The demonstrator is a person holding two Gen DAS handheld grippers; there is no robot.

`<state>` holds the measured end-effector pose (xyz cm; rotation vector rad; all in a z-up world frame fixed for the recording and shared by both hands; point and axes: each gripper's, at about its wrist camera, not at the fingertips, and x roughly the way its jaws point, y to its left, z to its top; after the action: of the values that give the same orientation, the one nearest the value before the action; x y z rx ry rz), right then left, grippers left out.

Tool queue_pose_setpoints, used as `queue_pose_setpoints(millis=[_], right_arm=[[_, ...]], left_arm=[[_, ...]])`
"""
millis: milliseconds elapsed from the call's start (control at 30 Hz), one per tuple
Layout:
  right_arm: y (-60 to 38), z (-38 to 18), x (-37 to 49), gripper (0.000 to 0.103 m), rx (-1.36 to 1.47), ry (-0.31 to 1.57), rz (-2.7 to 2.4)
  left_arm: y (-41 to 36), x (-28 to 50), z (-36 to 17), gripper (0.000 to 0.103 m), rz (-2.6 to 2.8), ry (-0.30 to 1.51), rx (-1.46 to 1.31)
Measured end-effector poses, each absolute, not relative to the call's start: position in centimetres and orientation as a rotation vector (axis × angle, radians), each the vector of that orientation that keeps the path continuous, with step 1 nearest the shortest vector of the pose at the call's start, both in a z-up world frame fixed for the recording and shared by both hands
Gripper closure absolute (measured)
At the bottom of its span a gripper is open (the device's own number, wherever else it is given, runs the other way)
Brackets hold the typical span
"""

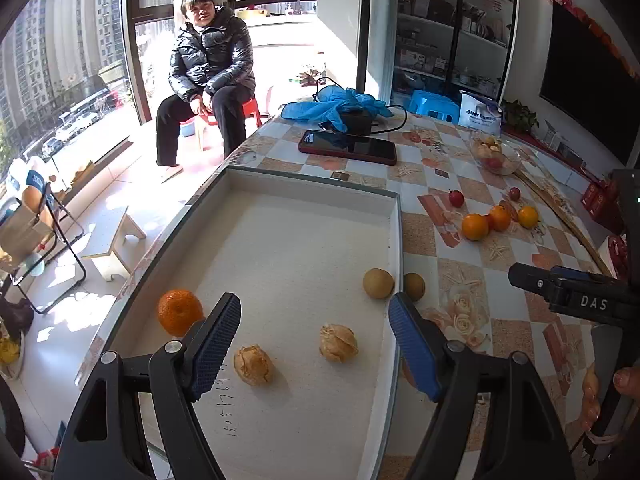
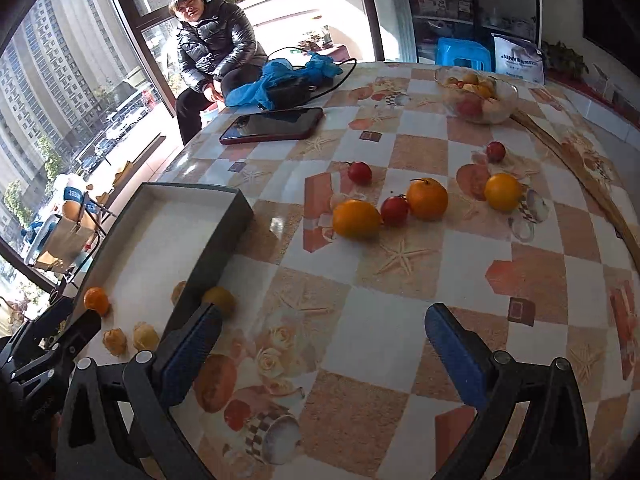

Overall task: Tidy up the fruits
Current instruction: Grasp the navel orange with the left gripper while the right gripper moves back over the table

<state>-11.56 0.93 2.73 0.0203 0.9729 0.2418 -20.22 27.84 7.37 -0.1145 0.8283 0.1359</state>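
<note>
A white shallow tray (image 1: pixel 316 188) lies on the table. In it are an orange mandarin (image 1: pixel 179 312), two papery husked fruits (image 1: pixel 253 364) (image 1: pixel 338 342) and a tan round fruit (image 1: pixel 378 283). Another tan fruit (image 1: pixel 414 286) sits just outside the tray's right wall. My left gripper (image 1: pixel 314 344) is open and empty above the tray's near part. My right gripper (image 2: pixel 320 352) is open and empty over the tablecloth, right of the tray (image 2: pixel 224 236). Three orange fruits (image 2: pixel 356 218) (image 2: pixel 427 199) (image 2: pixel 503 192) and three small red fruits (image 2: pixel 395 210) (image 2: pixel 359 172) (image 2: pixel 496 151) lie beyond it.
A glass bowl of fruit (image 2: pixel 476 94) stands at the back right. A phone (image 2: pixel 272 125) and a blue cloth over a black box (image 2: pixel 280 82) lie at the back. A seated person (image 2: pixel 208 52) is beyond the table's far edge.
</note>
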Motion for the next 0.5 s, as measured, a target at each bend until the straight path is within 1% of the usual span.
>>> queue_pose_setpoints(millis=[133, 233, 300, 400, 500], right_arm=[[-6.7, 0.2, -12.2, 0.001, 0.046, 1.024, 0.066], [-10.8, -0.4, -13.2, 0.001, 0.033, 1.006, -0.037], [-12.1, -0.7, -13.6, 0.0, -0.015, 0.995, -0.098], [-12.6, -0.9, -14.8, 0.0, -0.048, 0.921, -0.089], [-12.5, -0.8, -15.0, 0.0, -0.046, 0.916, -0.088]], left_arm=[[22.8, -18.9, 7.1, 0.023, -0.007, 0.861, -0.081], [18.8, -17.5, 6.7, 0.023, -0.064, 0.876, -0.003], [16.8, -16.0, 6.3, 0.023, -0.091, 0.888, 0.034], [15.1, -13.5, 5.9, 0.023, -0.112, 0.895, 0.031], [14.3, -10.4, 5.6, 0.023, -0.122, 0.914, 0.019]])
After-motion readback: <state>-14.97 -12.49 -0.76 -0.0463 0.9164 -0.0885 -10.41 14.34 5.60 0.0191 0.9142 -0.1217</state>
